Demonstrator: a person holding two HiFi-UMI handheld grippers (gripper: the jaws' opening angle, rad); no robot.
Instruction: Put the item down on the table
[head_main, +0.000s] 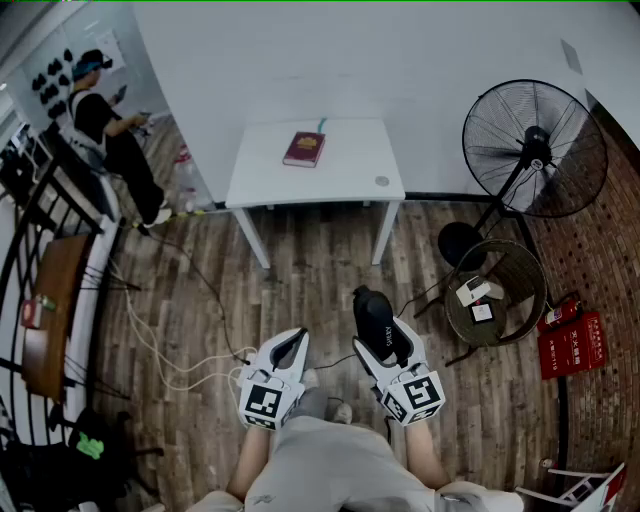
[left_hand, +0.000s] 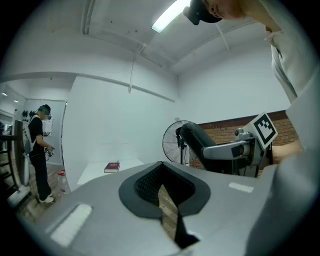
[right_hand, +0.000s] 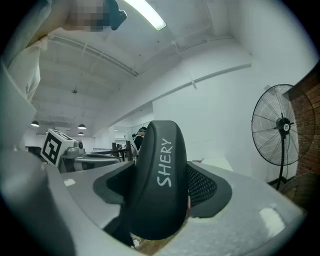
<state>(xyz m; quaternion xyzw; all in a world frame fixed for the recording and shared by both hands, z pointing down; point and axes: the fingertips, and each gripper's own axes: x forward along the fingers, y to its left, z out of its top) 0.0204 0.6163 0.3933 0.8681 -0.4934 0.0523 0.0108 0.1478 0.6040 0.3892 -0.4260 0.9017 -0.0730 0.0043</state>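
Observation:
A black oblong case (head_main: 373, 316) with "SHERY" printed on it stands on end between the jaws of my right gripper (head_main: 382, 338), which is shut on it. In the right gripper view the case (right_hand: 159, 185) fills the middle and hides the jaw tips. My left gripper (head_main: 291, 346) is held beside it at the same height, shut with nothing in it. In the left gripper view only a thin slit of floor shows between the left gripper's (left_hand: 161, 175) pads. The white table (head_main: 340, 175) stands ahead, well beyond both grippers, with a dark red book (head_main: 304, 148) on it.
A large black standing fan (head_main: 535, 150) is at the right of the table. A round wicker stand (head_main: 500, 300) with small boxes and a red fire extinguisher (head_main: 560, 313) are at the right. Cables (head_main: 170, 350) trail over the wooden floor at the left. A person (head_main: 105, 130) stands at the far left.

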